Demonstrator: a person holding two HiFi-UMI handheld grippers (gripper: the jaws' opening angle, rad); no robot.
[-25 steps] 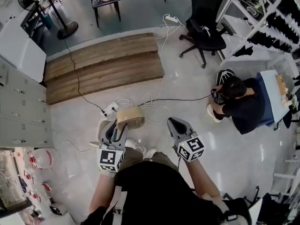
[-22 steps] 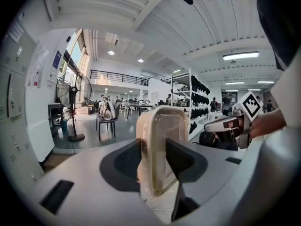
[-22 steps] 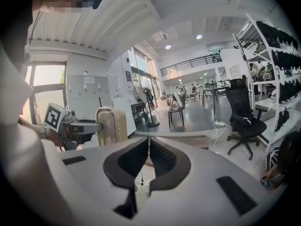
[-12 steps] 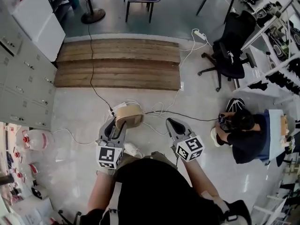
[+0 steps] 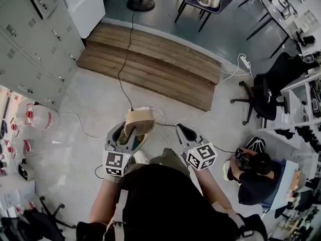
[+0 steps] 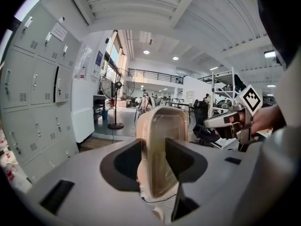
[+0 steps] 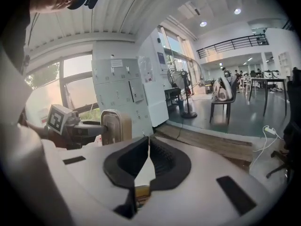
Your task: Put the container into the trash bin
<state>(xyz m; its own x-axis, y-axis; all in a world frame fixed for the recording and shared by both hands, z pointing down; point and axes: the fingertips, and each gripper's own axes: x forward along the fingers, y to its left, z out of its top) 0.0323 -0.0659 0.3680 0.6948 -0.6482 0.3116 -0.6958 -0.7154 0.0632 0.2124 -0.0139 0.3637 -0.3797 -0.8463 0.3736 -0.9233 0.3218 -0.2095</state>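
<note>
A beige plastic container (image 5: 138, 123) with a clear lid is held upright in my left gripper (image 5: 128, 134), whose jaws are shut on it. In the left gripper view the container (image 6: 160, 149) fills the gap between the two dark fingers (image 6: 128, 160). My right gripper (image 5: 183, 133) hangs beside it, jaws shut with nothing between them; its own view shows the dark pads (image 7: 167, 160) touching. From the right gripper view the container (image 7: 115, 126) shows at the left. No trash bin shows in any view.
Grey lockers (image 5: 35, 39) line the left, with a white cabinet (image 5: 83, 6) and a fan stand (image 5: 140, 3) behind. A wooden platform (image 5: 150, 64) lies ahead, cables and a power strip (image 5: 145, 109) at my feet. A crouching person (image 5: 256, 177) and an office chair (image 5: 268, 97) are at the right.
The view has turned and moved: lockers now loom at the left, the platform has swung diagonal, the person has shifted to lower right. Both grippers keep their pose; the container stays gripped.
</note>
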